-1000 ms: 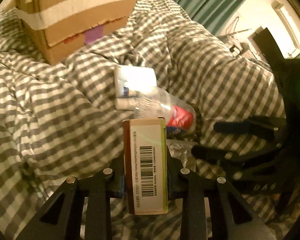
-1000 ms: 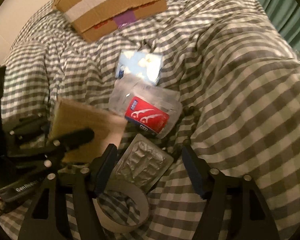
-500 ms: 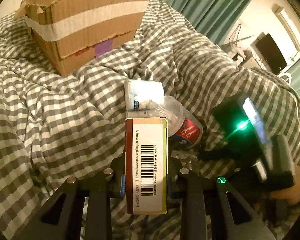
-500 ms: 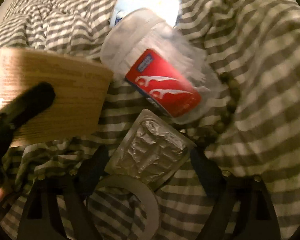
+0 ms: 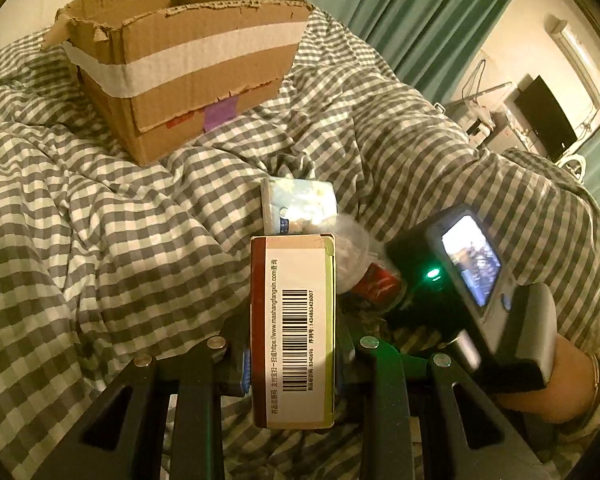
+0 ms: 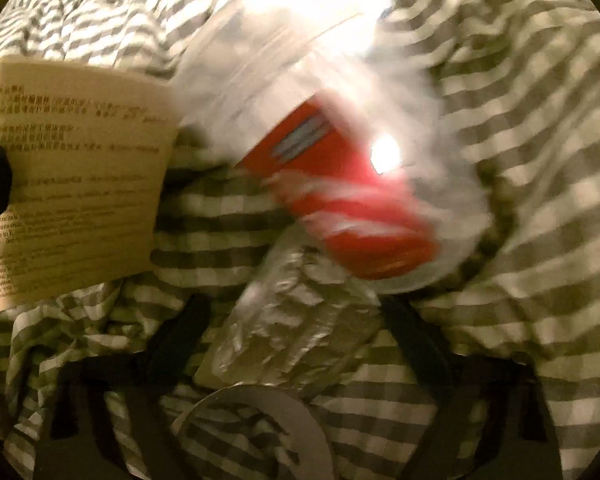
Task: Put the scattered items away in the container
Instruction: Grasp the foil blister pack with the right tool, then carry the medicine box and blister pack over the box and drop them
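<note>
Two grippers: left gripper (image 5: 294, 354) clamps carton (image 5: 293, 364); right gripper (image 6: 296, 332) closing around blister pack (image 6: 296, 332).

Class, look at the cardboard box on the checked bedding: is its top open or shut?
Open. The cardboard box has no lid or closed flaps; its torn rim and inner wall show.

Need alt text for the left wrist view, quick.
The left gripper holds a barcoded carton upright over a checked duvet. A torn cardboard box sits open beyond, and the right gripper's handset hangs nearby.

The right claw (image 6: 296, 340) has dropped close over the foil blister pack (image 6: 296, 320), its jaws now closing.
</note>
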Demonstrator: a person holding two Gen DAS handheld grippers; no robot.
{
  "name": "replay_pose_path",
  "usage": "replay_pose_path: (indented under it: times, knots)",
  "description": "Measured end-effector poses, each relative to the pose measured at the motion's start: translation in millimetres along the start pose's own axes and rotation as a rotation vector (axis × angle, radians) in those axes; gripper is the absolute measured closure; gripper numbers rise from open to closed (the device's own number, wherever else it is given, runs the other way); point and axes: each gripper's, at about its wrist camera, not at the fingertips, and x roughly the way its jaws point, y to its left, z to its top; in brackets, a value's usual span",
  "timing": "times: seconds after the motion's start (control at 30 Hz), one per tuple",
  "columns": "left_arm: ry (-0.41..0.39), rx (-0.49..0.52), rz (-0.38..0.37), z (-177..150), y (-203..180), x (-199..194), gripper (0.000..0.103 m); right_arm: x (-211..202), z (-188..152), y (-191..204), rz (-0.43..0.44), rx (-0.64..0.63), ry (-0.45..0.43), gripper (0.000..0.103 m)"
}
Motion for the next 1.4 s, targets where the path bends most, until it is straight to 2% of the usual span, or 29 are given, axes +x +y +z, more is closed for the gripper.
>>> replay_pose_path:
  times: [0.23,0.33,0.53,0.6,0.63,0.77,0.8,0.93,1.0,1.1,1.27,1.4]
  knots:
    - [-0.023,-0.005,-0.002,1,1,-6,0.074,-11,-8,0,0.007,0.004,-0.055,0.035]
    - [-0.045,-0.005,-0.001,3,1,-11,0.074,-24,-14,0,0.03,0.007,-0.099,0.041]
    - [-0.065,-0.024,-0.006,6,5,-15,0.074,-54,-28,1,0.074,0.005,-0.203,0.046]
    - [-0.068,-0.029,-0.007,7,6,-15,0.074,-63,-33,2,0.095,0.0,-0.239,0.079]
    - [-0.07,-0.031,-0.008,7,6,-16,0.074,-66,-35,2,0.11,-0.002,-0.25,0.081]
    - [-0.066,-0.034,-0.002,8,9,-12,0.074,-72,-35,-10,0.148,0.005,-0.274,0.085]
    - [-0.061,-0.037,0.001,8,9,-11,0.074,-75,-25,-6,0.149,0.009,-0.271,0.085]
    - [-0.055,-0.042,0.007,8,11,-8,0.074,-68,-23,-22,0.127,0.038,-0.24,0.085]
    - [-0.047,-0.038,0.008,8,10,-6,0.074,-51,-13,-33,0.107,0.083,-0.161,0.084]
    - [-0.044,-0.027,0.004,7,10,-6,0.074,-39,-5,-34,0.123,0.088,-0.126,0.083]
    - [-0.063,-0.032,-0.017,7,9,-12,0.074,-53,-11,-24,0.138,0.036,-0.171,0.086]
    - [-0.094,-0.02,-0.027,10,4,-23,0.074,-83,-19,-15,0.209,-0.005,-0.255,0.091]
